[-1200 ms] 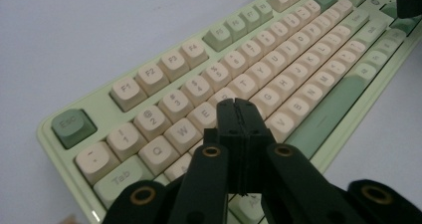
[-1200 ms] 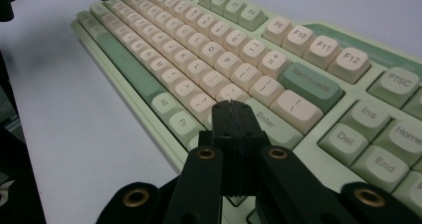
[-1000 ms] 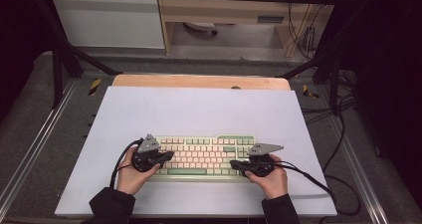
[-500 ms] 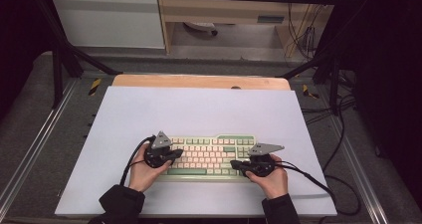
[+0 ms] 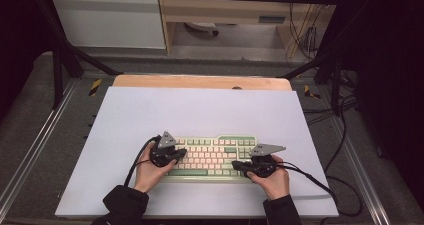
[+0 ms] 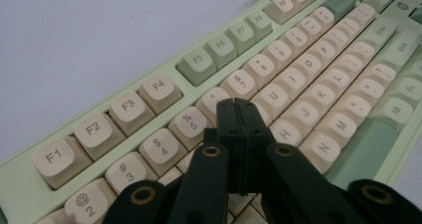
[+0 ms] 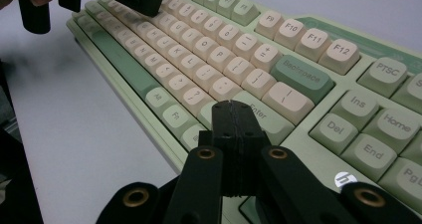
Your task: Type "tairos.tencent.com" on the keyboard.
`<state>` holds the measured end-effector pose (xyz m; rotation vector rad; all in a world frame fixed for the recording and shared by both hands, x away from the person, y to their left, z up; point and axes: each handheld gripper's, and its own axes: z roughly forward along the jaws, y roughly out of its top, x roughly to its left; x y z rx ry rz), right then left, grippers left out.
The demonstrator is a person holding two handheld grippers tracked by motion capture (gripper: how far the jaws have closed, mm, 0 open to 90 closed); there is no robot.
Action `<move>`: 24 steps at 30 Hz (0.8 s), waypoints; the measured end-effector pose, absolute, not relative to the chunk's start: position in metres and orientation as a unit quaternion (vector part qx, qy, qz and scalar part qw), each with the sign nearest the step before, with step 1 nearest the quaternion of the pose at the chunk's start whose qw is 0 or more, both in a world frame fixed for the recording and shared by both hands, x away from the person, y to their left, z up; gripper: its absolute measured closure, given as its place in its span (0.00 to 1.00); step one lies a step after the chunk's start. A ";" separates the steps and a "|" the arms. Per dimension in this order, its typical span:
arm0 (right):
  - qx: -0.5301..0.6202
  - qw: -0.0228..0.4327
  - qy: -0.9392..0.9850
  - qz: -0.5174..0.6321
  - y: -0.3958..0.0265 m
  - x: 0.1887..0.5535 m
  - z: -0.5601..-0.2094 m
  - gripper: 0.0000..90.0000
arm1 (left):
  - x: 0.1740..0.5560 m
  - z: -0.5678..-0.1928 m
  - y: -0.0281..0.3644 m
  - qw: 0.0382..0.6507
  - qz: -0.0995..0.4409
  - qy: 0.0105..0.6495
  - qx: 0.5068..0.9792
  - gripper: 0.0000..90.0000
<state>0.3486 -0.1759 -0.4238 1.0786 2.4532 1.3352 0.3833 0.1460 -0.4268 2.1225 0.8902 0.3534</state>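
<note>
Left gripper (image 6: 238,102) has its jaws pressed together on nothing, tip poised over the middle letter keys; right gripper (image 7: 232,104) likewise closed, hovering by Enter; the keyboard (image 5: 212,157) runs lengthwise across the table beneath both, so the left is nearer its centre.
</note>
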 end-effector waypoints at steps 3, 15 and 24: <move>0.359 0.073 0.817 0.445 -0.176 0.349 -0.424 1.00 | 0.383 -0.427 0.146 0.396 0.139 0.350 0.837 1.00; 0.359 0.072 0.817 0.446 -0.175 0.349 -0.425 1.00 | 0.381 -0.429 0.147 0.398 0.139 0.345 0.839 1.00; 0.359 0.073 0.816 0.447 -0.176 0.347 -0.424 1.00 | 0.373 -0.421 0.153 0.404 0.139 0.338 0.838 1.00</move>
